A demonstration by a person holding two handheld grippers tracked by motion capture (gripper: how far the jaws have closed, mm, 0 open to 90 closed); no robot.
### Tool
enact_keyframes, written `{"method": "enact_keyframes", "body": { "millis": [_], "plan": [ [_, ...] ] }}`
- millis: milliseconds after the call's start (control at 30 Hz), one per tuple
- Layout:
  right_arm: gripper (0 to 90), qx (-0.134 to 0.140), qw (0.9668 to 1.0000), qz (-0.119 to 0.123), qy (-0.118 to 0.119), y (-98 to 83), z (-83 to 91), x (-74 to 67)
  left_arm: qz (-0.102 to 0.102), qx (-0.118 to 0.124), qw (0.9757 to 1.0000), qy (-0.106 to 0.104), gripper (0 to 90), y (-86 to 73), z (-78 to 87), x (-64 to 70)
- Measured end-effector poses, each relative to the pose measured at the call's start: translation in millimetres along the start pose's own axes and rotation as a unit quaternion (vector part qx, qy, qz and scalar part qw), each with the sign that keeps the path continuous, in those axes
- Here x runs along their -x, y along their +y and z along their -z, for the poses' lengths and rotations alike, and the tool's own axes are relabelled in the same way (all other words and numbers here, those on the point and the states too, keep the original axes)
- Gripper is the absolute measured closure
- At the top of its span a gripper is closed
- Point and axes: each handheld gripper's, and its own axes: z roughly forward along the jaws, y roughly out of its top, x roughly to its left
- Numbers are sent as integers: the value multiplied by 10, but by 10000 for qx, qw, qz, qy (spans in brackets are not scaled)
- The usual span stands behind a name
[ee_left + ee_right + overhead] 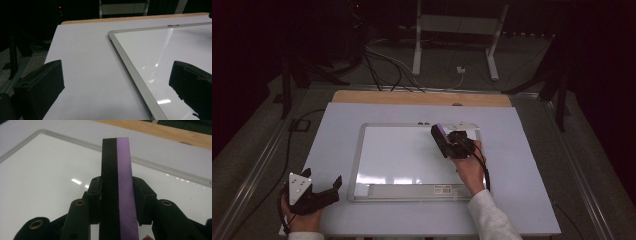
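The right tool (446,141) was clamped on an eraser (118,187), a long block with one black side and one purple side. In the right gripper view the two black jaws pressed on the eraser from both sides, the black layer against one jaw and the purple layer against the other, and the block stood up between them and reached well beyond their tips. In the high view the same eraser (439,133) was held over the upper right part of a whiteboard (382,150), near its top edge; whether it touched the board I could not tell. The whiteboard lay flat in the middle of the surface (522,165), which was covered with a pale sheet, and it had a light metal frame and a narrow tray along the near edge. Its white face looked clean and showed only some reflections of light. The left tool (338,187) rested at the near left corner of the surface, held by the person's hand, well apart from the eraser. Its jaws stood wide apart with nothing between them, and in the left gripper view they pointed toward the left edge of the whiteboard (135,75), with the bare surface (85,65) under them. A strip of wood showed at the far edge of the surface.
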Motion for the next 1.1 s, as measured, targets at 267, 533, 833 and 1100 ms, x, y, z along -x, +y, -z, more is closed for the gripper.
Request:
{"method": "enact_keyframes", "body": {
  "millis": [267,533,833,1100],
  "plan": [
    [633,65,9998,-173,-99,67,-14,72,-11,-14,10000,-1,6,-1,0,-6],
    [633,114,9987,-429,-268,93,-38,185,-2,-10,10000,9,5,-3,3,-9],
    [634,185,9971,-574,-457,107,-48,278,0,-2,10000,17,5,-2,8,-10],
    [634,220,9957,-655,-609,136,-55,349,8,-11,10000,27,6,-4,11,-16]
  ]
}}
